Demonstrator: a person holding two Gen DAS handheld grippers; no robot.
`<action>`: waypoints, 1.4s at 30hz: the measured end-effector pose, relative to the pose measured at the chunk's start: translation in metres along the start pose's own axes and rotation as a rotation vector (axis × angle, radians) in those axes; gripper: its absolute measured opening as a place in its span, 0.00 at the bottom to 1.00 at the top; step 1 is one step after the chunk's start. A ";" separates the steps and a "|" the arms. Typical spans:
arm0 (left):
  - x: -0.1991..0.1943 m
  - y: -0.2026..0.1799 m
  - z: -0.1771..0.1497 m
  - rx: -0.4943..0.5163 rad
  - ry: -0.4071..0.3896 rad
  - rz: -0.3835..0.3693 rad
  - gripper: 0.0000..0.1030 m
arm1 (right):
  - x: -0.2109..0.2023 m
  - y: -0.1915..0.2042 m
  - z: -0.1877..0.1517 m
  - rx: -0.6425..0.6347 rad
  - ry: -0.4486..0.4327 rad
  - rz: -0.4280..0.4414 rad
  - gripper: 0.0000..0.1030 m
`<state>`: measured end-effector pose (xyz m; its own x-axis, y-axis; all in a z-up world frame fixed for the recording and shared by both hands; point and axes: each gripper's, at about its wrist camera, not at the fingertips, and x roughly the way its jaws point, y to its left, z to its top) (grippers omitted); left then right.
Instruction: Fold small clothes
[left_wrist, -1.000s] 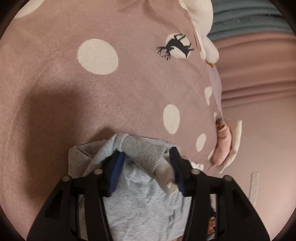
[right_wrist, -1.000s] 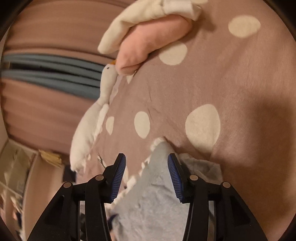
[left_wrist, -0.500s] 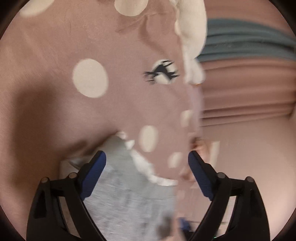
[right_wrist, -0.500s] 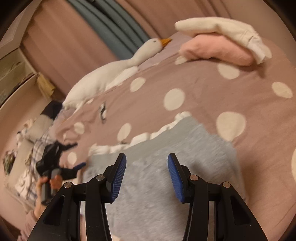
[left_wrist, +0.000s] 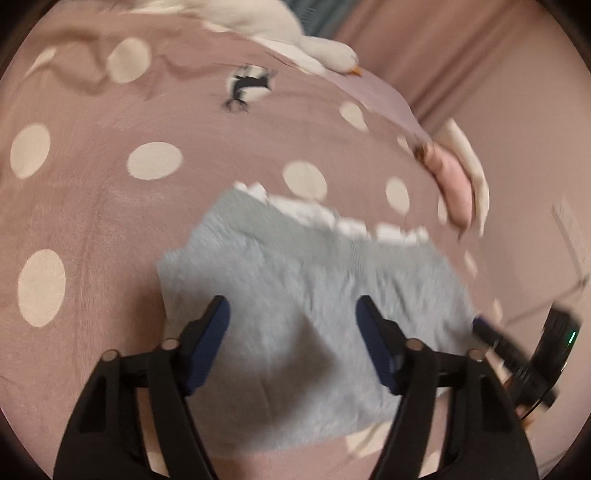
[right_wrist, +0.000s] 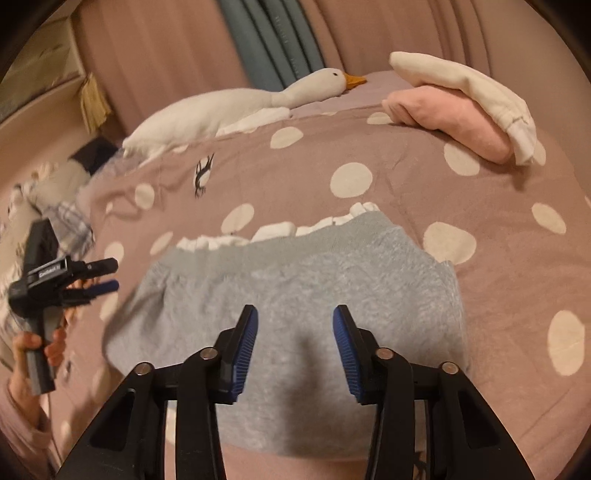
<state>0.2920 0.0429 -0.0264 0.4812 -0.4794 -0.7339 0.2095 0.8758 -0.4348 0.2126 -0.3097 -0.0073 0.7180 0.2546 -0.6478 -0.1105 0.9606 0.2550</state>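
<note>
Released since a second ago: both grippers off the grey garment (right_wrist: 295, 291), now spread flat on the dotted bedspread (right_wrist: 424, 184). Left gripper (left_wrist: 291, 328) spread wide and empty, garment beneath and ahead of the fingers, frilled white edge (left_wrist: 332, 218) beyond the tips with open spread past it and to the left. Right gripper (right_wrist: 295, 332) parted, empty over the near half, frill (right_wrist: 280, 230) ahead, bare spread rightward, folded pile (right_wrist: 461, 110) and goose toy (right_wrist: 240, 107) well beyond.
</note>
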 end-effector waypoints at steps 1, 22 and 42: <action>0.006 -0.004 -0.005 0.023 0.015 0.003 0.62 | 0.001 0.001 -0.003 -0.009 0.010 -0.010 0.40; -0.045 0.029 -0.079 -0.032 0.028 -0.052 0.76 | -0.012 -0.011 -0.061 -0.014 0.185 -0.089 0.29; 0.020 0.061 -0.032 -0.292 0.104 -0.210 0.80 | 0.033 0.032 -0.016 0.085 0.154 0.182 0.43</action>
<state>0.2870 0.0849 -0.0843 0.3616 -0.6628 -0.6557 0.0353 0.7125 -0.7008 0.2218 -0.2684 -0.0318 0.5778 0.4424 -0.6859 -0.1657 0.8865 0.4321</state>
